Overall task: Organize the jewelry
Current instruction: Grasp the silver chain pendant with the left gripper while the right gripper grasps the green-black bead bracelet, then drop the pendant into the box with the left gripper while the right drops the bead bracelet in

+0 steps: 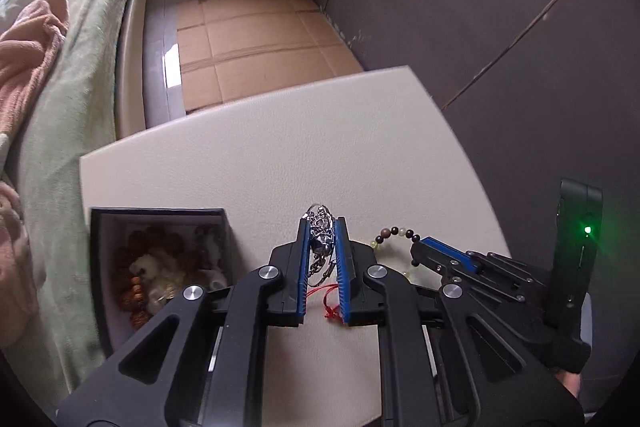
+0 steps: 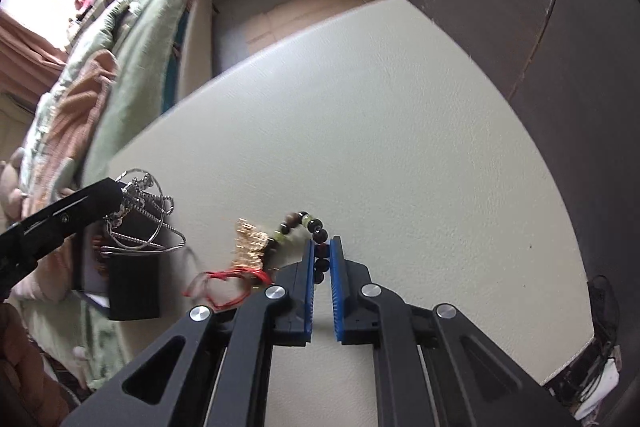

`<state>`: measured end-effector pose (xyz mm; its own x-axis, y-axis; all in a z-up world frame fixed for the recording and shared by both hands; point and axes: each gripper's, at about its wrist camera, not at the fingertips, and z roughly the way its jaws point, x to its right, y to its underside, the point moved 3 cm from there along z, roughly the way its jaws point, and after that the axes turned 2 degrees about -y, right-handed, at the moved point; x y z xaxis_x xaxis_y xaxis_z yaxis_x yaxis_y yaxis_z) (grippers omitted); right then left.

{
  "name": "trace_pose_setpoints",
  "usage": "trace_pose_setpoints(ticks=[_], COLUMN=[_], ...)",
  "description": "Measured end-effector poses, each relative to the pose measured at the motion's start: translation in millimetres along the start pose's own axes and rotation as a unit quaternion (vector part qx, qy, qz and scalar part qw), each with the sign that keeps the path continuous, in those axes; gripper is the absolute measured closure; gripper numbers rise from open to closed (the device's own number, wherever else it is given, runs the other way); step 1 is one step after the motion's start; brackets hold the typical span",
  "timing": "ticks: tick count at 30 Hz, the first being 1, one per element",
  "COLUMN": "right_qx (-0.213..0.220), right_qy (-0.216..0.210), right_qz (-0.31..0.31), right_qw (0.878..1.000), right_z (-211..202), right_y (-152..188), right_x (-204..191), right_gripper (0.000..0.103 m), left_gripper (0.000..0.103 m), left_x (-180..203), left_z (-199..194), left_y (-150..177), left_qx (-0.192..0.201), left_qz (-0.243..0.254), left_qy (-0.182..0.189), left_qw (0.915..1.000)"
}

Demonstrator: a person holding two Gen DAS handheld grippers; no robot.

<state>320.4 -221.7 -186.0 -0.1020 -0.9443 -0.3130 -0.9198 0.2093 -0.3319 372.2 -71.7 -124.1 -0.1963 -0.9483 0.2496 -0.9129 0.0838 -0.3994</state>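
Chain (image 1: 320, 239) pinched in my left tool (image 1: 323, 223), box (image 1: 160, 215) just left. Right tool (image 2: 321, 243) pinches bracelet (image 2: 308, 223). Risk: red cord (image 2: 224, 279) tangled underneath may drag along.

Your left claw (image 1: 323, 227) pinches a tangled silver chain (image 1: 320, 239); your right claw (image 2: 321, 247) grips the bead bracelet (image 2: 308, 223), frame centre.
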Motion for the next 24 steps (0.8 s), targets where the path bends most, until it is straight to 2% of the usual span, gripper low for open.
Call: trace_pose_setpoints(ticks=[14,24], right_qx=[0.068,0.072], right_qy=[-0.063,-0.101], right_qz=[-0.042,-0.078], right_qw=[0.995,0.989], right_z=[-87,-101], right_y=[-17,-16], right_x=[-53,-108], right_gripper=[0.096,0.095], left_gripper=[0.090,0.090], left_x=[-31,-59], left_z=[-96,-138], left_y=[-5,-1], left_qx=[0.093,0.133], left_qz=[-0.020,-0.035], left_qy=[0.007,-0.011], left_qw=[0.9955,0.9904])
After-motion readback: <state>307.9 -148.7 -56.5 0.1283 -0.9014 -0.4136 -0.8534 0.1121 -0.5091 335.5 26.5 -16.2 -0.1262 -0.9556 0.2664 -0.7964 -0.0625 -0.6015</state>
